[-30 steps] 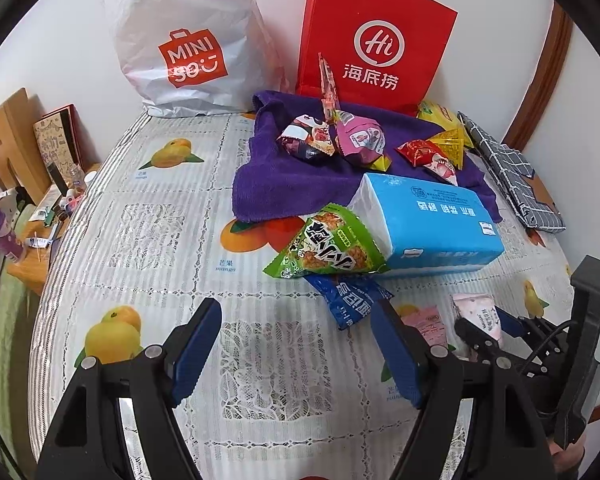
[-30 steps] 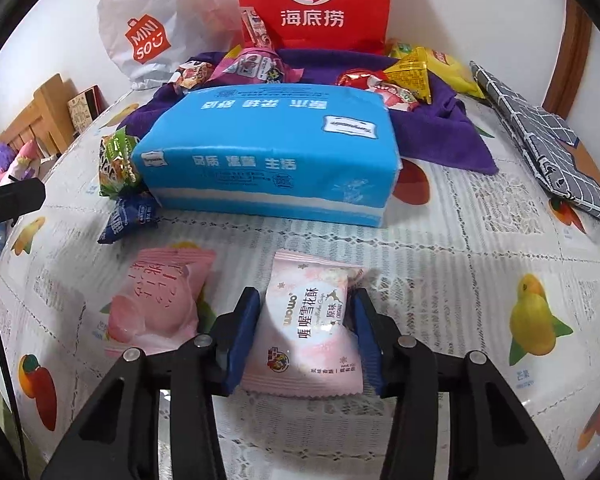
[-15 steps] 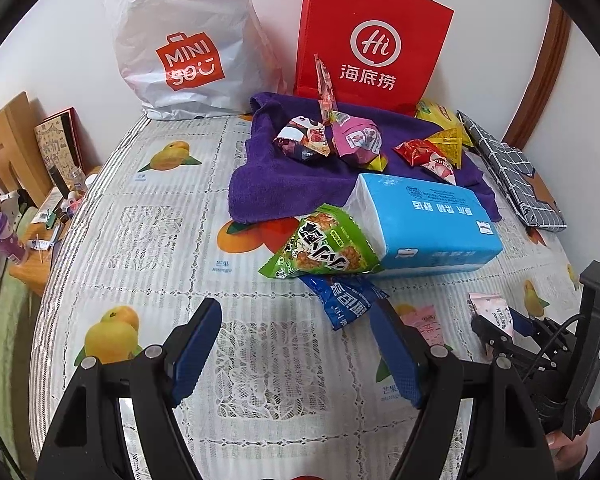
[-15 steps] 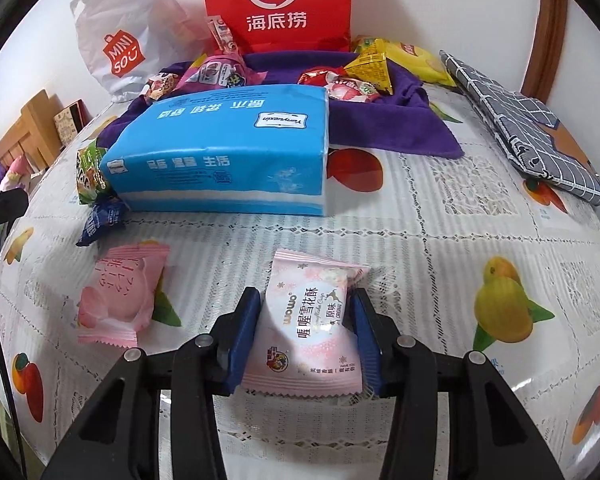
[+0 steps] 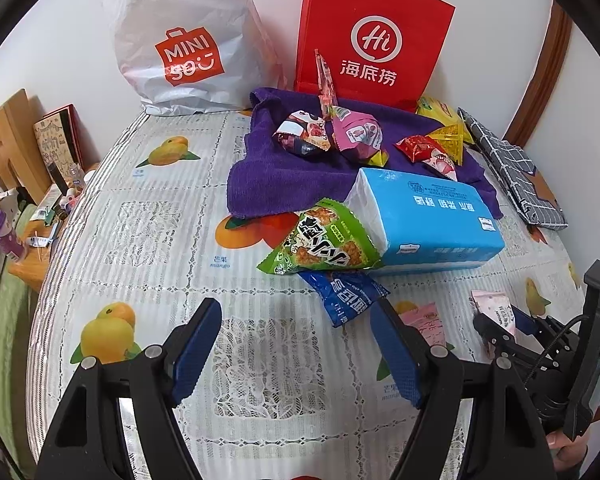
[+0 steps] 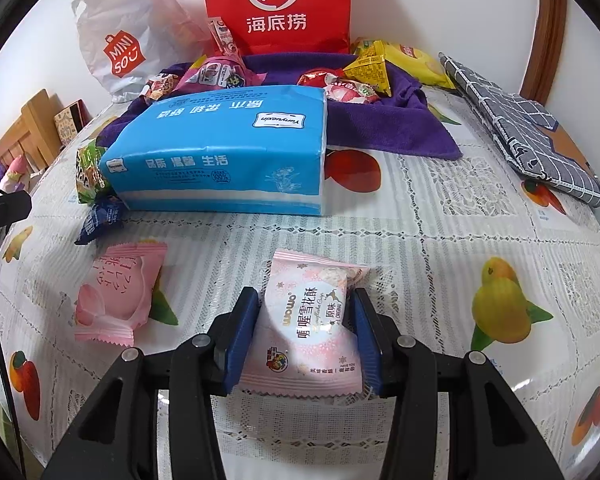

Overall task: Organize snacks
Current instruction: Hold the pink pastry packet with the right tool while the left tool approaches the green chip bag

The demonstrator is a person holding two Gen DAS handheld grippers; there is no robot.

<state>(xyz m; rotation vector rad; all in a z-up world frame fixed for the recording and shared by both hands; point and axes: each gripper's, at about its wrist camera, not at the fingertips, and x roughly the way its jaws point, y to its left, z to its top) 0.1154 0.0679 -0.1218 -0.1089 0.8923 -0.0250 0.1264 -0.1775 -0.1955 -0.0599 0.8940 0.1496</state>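
Note:
My right gripper [image 6: 306, 324] is shut on a pale pink snowflake-crisp packet [image 6: 308, 320] held just above the tablecloth; the packet also shows in the left wrist view [image 5: 496, 310]. A second pink packet [image 6: 116, 292] lies to its left. A green snack bag [image 5: 320, 244] and a blue snack packet [image 5: 346, 290] lie by the blue tissue pack [image 5: 428, 216]. Several snacks [image 5: 332, 136] rest on a purple towel [image 5: 260, 184]. My left gripper [image 5: 300, 344] is open and empty above bare tablecloth.
A white Miniso bag [image 5: 184, 40] and a red paper bag [image 5: 370, 36] stand against the back wall. A grey checked pouch [image 6: 528, 128] lies at the right. A wooden side table with small items [image 5: 28, 208] stands left of the table edge.
My right gripper has lifted and drawn back slightly with the pink packet still in it. The left gripper has barely shifted.

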